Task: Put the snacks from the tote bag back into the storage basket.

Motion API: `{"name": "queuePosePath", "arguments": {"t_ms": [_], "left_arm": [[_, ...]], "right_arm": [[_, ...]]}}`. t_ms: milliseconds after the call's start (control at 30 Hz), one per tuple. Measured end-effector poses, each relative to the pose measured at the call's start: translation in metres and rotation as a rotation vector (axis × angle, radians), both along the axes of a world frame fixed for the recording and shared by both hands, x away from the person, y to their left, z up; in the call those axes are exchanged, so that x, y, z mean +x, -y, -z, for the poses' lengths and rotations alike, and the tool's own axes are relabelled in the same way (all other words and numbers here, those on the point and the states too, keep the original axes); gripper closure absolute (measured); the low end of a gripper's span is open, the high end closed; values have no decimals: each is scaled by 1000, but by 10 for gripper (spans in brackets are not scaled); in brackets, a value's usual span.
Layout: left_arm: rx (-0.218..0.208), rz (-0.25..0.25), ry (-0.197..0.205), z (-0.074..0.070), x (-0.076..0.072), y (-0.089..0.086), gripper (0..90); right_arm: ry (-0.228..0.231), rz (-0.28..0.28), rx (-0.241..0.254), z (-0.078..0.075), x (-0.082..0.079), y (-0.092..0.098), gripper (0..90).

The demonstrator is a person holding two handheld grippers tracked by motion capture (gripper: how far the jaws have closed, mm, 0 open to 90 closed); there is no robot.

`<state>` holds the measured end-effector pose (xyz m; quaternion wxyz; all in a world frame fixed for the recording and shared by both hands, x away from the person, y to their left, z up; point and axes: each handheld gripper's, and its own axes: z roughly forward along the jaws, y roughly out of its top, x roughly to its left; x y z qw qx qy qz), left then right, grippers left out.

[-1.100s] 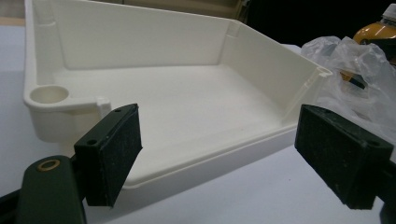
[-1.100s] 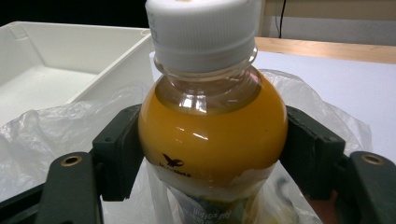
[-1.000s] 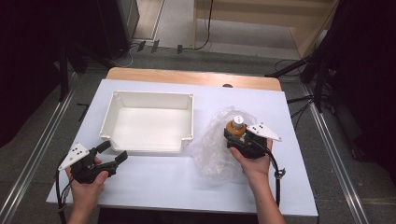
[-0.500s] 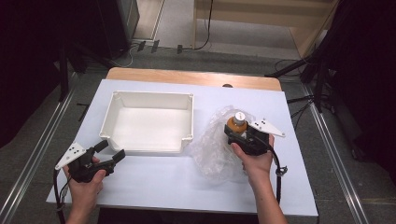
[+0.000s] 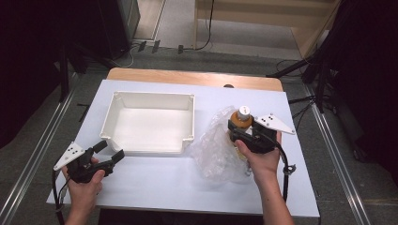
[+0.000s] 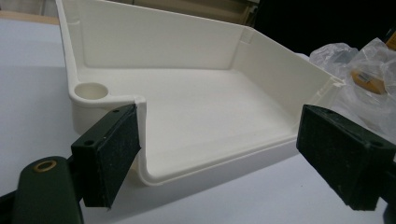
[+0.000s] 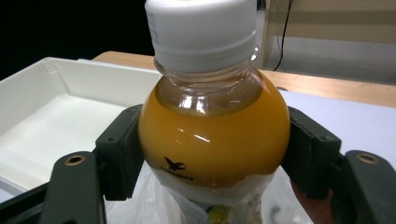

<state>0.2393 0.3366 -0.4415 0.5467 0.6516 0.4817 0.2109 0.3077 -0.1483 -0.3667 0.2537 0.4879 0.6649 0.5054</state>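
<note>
Two tools: the right tool (image 7: 212, 149) clamps an orange-filled bottle (image 7: 212, 135), the left tool (image 6: 219, 158) gapes before the white tray (image 6: 196, 107).

Lab, floor cables (image 5: 206, 28), metal rails (image 5: 33, 159)

Your left hand (image 5: 83, 180) comes in at the lower left of the high view, forearm rising from the bottom edge, wrapped around the black left gripper (image 5: 109, 152) with its grey three-cornered plate pointing to the left edge. Its fingers (image 6: 108, 154) stand wide apart and hold nothing, aimed up and right across the frame.

Your right hand (image 5: 259, 158) sits right of centre in the high view, forearm running down to the bottom edge, a cable looping beside the wrist. The black right gripper (image 5: 241, 129) points toward the top of the frame, plate out to the right. Its fingers (image 7: 120, 151) are closed against both sides of the round orange-filled plastic bottle with the white cap (image 7: 214, 135), held upright.
</note>
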Motion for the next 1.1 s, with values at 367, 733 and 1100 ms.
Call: {"name": "queuePosePath", "arguments": {"t_ms": [367, 733, 1100], "left_arm": [[4, 2, -1, 1, 0, 2, 126], [9, 5, 10, 0, -1, 2, 104], [8, -1, 14, 0, -1, 0, 103]], "right_arm": [[29, -8, 21, -23, 1, -1, 310], [46, -13, 24, -35, 10, -12, 310], [48, -22, 28, -38, 25, -24, 310]]}}
